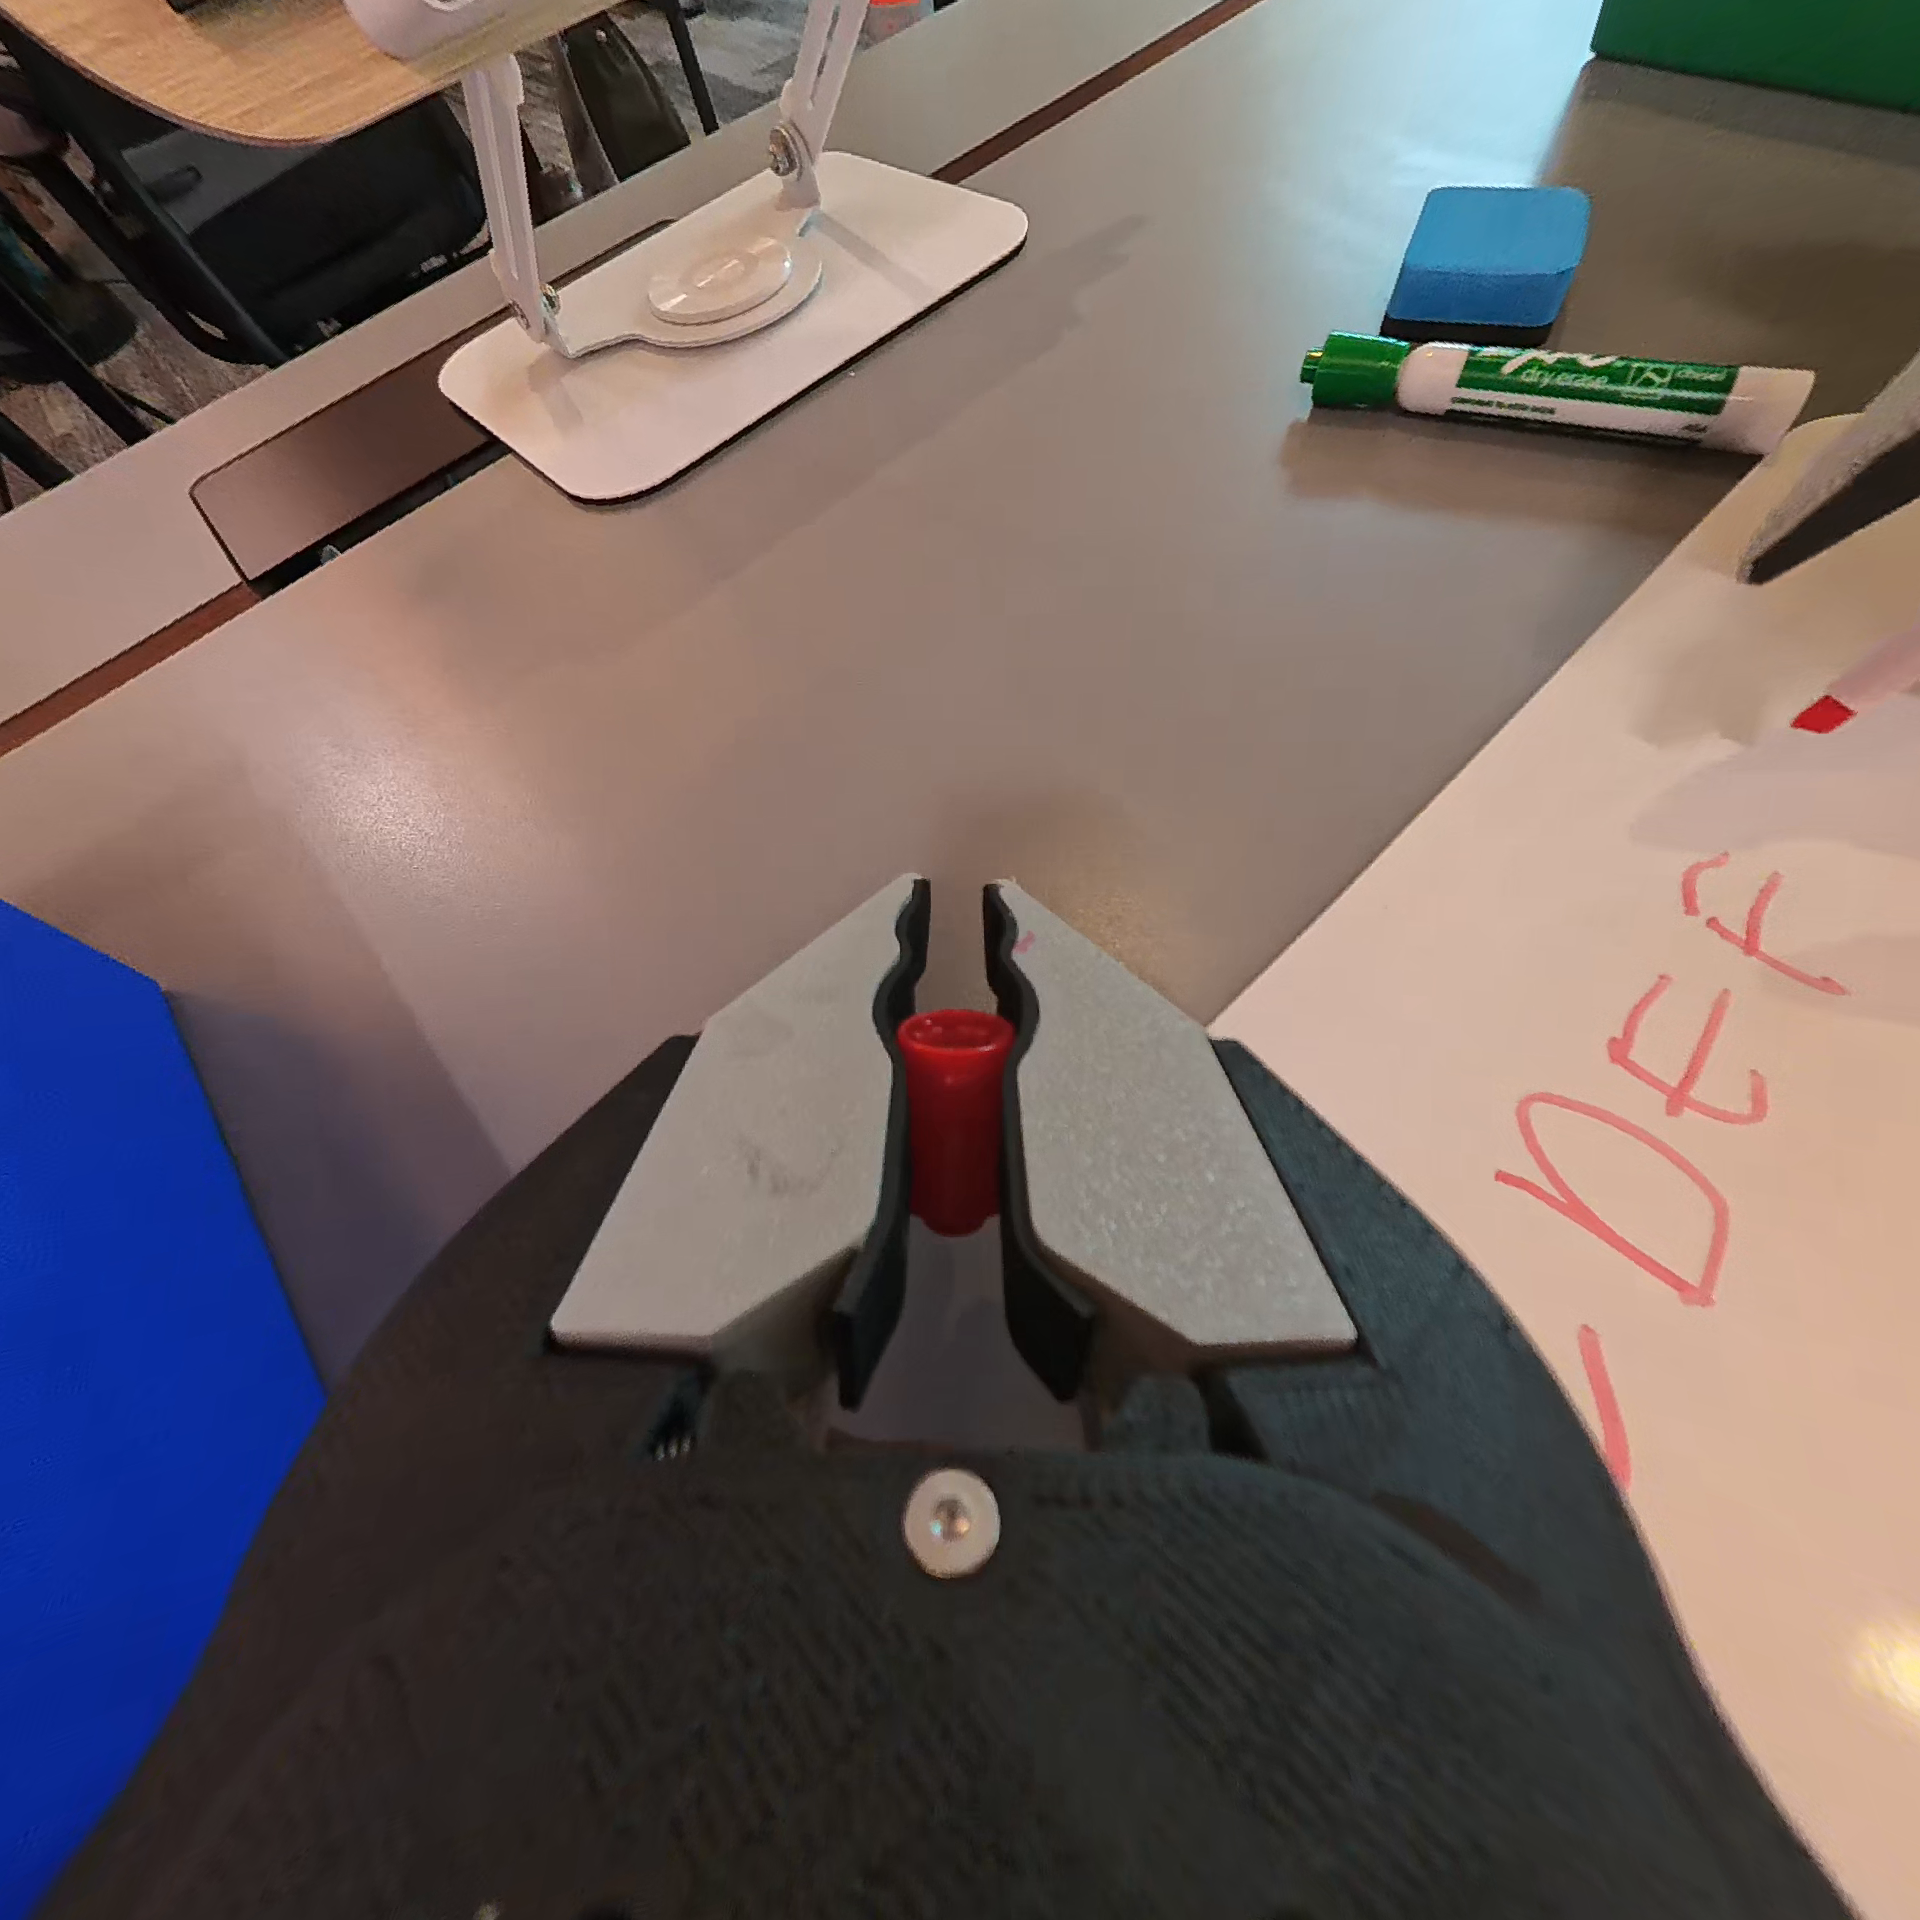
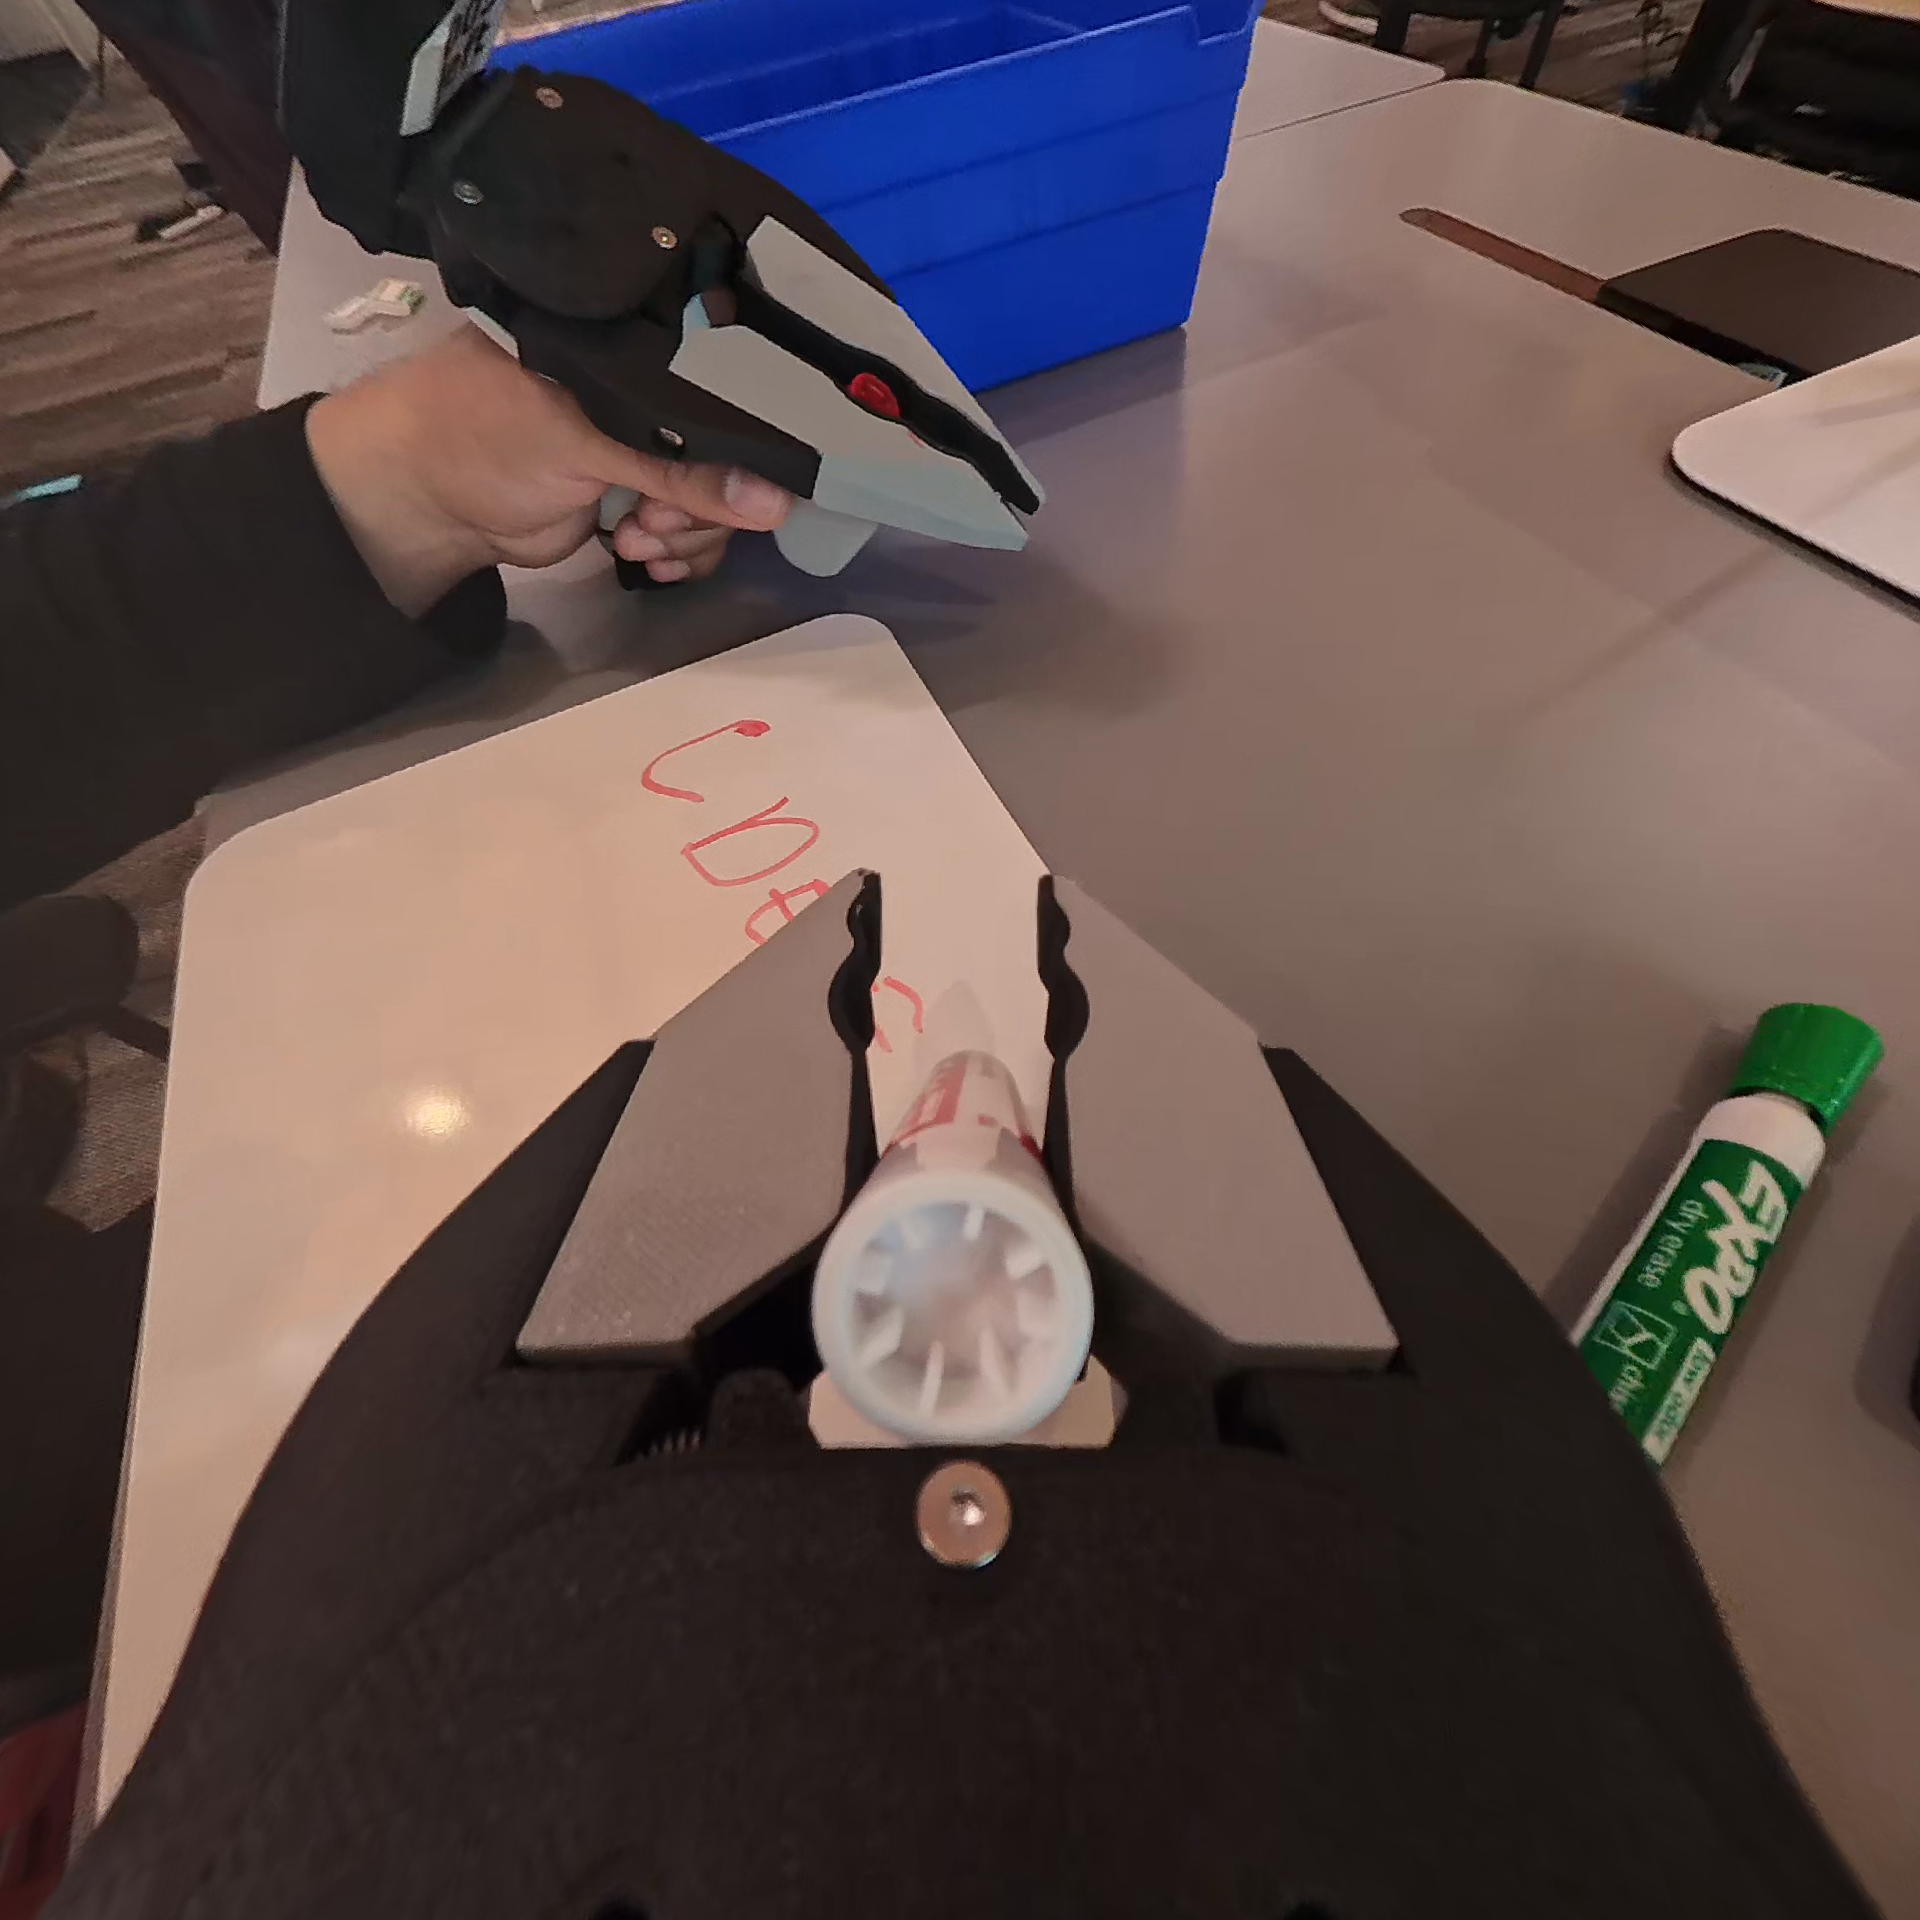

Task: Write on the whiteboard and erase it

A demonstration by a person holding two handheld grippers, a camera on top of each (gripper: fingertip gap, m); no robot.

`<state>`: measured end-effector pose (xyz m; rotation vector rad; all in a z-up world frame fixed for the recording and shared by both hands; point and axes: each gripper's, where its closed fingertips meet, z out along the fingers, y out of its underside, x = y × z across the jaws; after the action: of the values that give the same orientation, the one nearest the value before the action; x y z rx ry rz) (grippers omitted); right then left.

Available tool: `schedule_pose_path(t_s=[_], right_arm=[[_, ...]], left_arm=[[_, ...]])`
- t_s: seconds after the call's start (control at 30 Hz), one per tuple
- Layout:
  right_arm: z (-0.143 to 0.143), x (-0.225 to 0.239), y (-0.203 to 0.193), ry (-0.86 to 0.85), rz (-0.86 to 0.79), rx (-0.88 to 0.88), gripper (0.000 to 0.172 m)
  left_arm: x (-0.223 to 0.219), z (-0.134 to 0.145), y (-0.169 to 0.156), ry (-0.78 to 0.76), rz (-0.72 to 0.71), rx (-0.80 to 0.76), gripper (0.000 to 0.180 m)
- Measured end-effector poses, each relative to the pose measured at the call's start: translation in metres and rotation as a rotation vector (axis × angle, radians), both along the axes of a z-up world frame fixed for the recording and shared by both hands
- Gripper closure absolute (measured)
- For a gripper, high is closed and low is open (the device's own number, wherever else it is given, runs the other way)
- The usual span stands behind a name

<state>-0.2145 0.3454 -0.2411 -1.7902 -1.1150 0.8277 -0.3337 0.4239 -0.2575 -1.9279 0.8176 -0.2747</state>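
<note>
The right gripper clamps a red marker angled down over the whiteboard, beside red letters. The left gripper pinches the red cap above the table. An eraser and green marker lie nearby.
</note>
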Motion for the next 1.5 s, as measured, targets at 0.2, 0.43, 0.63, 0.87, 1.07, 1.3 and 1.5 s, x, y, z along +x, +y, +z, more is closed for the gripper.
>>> schedule_pose_path(t_s=[0.2, 0.43, 0.63, 0.87, 1.07, 1.3, 1.5], right_arm=[[0.0, -0.006, -0.008, 0.01, 0.045, -0.021, 0.143], [-0.016, -0.009, -0.01, -0.084, 0.048, -0.026, 0.143], [-0.017, -0.002, -0.009, -0.1, 0.037, -0.04, 0.143], [-0.017, -0.016, -0.02, -0.095, 0.103, -0.047, 0.143], [-0.018, -0.006, -0.036, -0.123, 0.179, -0.088, 0.143], [-0.018, -0.001, -0.023, -0.112, 0.115, -0.08, 0.143], [-0.015, -0.006, -0.028, -0.097, 0.137, -0.083, 0.143]], left_arm=[[0.0, 0.0, 0.0, 0.004, 0.002, 0.003, 0.172], [0.0, -0.001, 0.0, 0.012, 0.002, 0.001, 0.172], [0.0, -0.001, 0.001, 0.008, 0.007, 0.001, 0.172], [0.0, -0.002, 0.001, 0.018, 0.006, 0.001, 0.172], [-0.001, -0.001, 0.001, 0.005, 0.011, 0.001, 0.172], [0.0, -0.002, 0.001, 0.017, 0.006, -0.004, 0.172], [-0.001, -0.001, 0.001, 0.01, 0.013, 0.002, 0.172]])
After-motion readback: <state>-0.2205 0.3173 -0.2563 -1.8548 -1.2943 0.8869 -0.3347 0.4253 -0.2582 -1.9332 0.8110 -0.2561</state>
